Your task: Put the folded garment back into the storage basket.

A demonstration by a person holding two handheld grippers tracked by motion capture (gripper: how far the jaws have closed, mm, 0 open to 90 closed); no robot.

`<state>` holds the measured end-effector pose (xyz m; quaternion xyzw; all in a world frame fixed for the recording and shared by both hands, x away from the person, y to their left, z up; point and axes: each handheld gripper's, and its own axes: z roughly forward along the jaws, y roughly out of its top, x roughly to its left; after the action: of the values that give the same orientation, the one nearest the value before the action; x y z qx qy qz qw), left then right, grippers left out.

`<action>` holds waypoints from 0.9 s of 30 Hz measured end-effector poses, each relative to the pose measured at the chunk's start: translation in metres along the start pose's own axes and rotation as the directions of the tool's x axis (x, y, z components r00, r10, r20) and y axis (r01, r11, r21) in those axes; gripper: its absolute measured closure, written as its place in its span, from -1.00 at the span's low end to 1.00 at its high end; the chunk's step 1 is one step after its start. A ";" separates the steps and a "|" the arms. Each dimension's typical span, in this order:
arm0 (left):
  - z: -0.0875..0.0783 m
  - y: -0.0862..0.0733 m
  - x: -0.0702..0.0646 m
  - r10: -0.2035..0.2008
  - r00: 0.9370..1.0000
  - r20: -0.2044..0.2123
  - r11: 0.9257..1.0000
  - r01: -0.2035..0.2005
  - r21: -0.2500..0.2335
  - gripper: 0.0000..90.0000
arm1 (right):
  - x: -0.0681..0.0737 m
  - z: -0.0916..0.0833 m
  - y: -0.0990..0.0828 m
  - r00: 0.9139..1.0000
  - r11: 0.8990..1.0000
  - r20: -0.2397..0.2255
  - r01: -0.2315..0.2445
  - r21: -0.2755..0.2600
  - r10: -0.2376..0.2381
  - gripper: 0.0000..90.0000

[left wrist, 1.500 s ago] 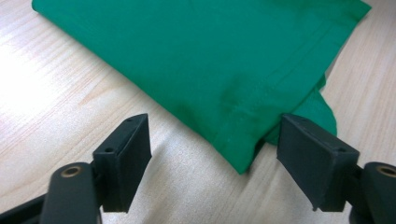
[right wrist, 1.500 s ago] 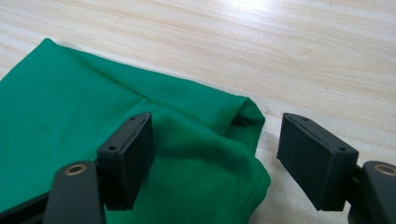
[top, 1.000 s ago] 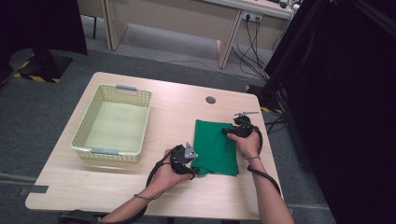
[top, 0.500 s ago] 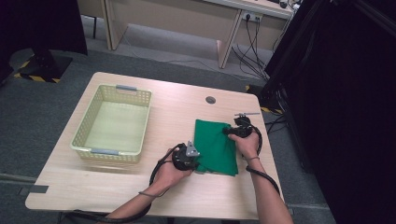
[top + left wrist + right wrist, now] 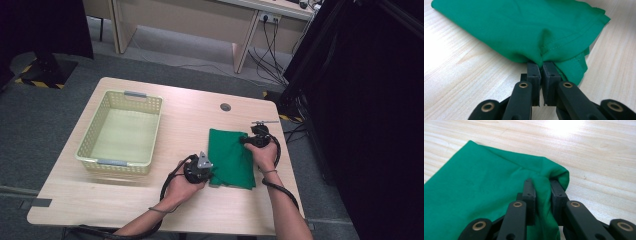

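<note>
A folded green cloth lies on the right part of the wooden table. My left gripper is at the cloth's near left corner. Its jaws have just been closing and now pinch the hemmed cloth corner between the pads; in the left gripper view my left gripper is shut on it. My right gripper is at the far right corner. Its jaws have just been closing too, and a fold of the cloth is squeezed in my right gripper.
A pale yellow plastic basket with grey handles stands on the left half of the table. A round cable hole sits near the far edge. Beyond the table are a desk and cables; a dark curtain hangs at the right.
Both grippers' jaws have closed onto the cloth's corners. The left hand has edged slightly toward the cloth; the right hand has stayed in place.
</note>
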<state>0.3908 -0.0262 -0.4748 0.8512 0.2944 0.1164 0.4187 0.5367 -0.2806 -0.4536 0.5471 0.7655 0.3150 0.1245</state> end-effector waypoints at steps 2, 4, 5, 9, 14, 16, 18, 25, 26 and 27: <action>-0.002 0.001 -0.001 0.001 1.000 0.002 1.000 -0.001 -0.013 0.91 | 0.000 -0.003 0.001 1.000 1.000 -0.003 -0.003 -0.008 0.003 0.74; -0.005 0.002 -0.001 0.004 1.000 0.004 1.000 -0.004 -0.022 0.91 | 0.000 -0.006 0.002 1.000 1.000 -0.005 -0.009 -0.012 0.009 0.75; -0.006 0.003 -0.001 0.006 1.000 0.003 1.000 -0.006 -0.024 0.91 | 0.000 -0.007 0.002 1.000 1.000 -0.006 -0.010 -0.014 0.010 0.75; -0.008 0.004 0.000 0.010 1.000 -0.002 1.000 -0.010 -0.028 0.91 | 0.001 -0.011 0.003 1.000 0.999 -0.005 -0.020 -0.025 0.020 0.75; -0.012 0.004 -0.001 0.007 1.000 -0.001 0.999 -0.007 -0.040 0.91 | 0.003 -0.014 0.005 1.000 0.999 -0.006 -0.022 -0.032 0.021 0.75; -0.014 0.004 -0.002 0.008 1.000 -0.004 0.999 -0.009 -0.046 0.91 | 0.004 -0.015 0.005 1.000 0.999 -0.009 -0.024 -0.034 0.024 0.75; -0.016 0.004 -0.003 0.001 1.000 -0.006 0.999 -0.002 -0.044 0.92 | 0.006 -0.016 0.005 1.000 0.999 -0.007 -0.024 -0.038 0.024 0.75; -0.022 0.003 -0.002 0.004 1.000 -0.010 0.998 -0.005 -0.070 0.92 | 0.010 -0.022 0.009 1.000 0.998 -0.012 -0.023 -0.059 0.022 0.75; -0.023 0.003 -0.002 0.005 1.000 -0.009 0.998 -0.005 -0.070 0.92 | 0.011 -0.023 0.009 1.000 0.998 -0.010 -0.021 -0.062 0.021 0.75; -0.024 0.003 -0.001 0.004 1.000 -0.013 0.997 -0.005 -0.072 0.92 | 0.011 -0.024 0.010 1.000 0.998 -0.010 -0.019 -0.065 0.019 0.75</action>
<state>0.3805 -0.0126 -0.4579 0.8355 0.2908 0.1331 0.4468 0.5274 -0.2763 -0.4276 0.5486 0.7502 0.3433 0.1357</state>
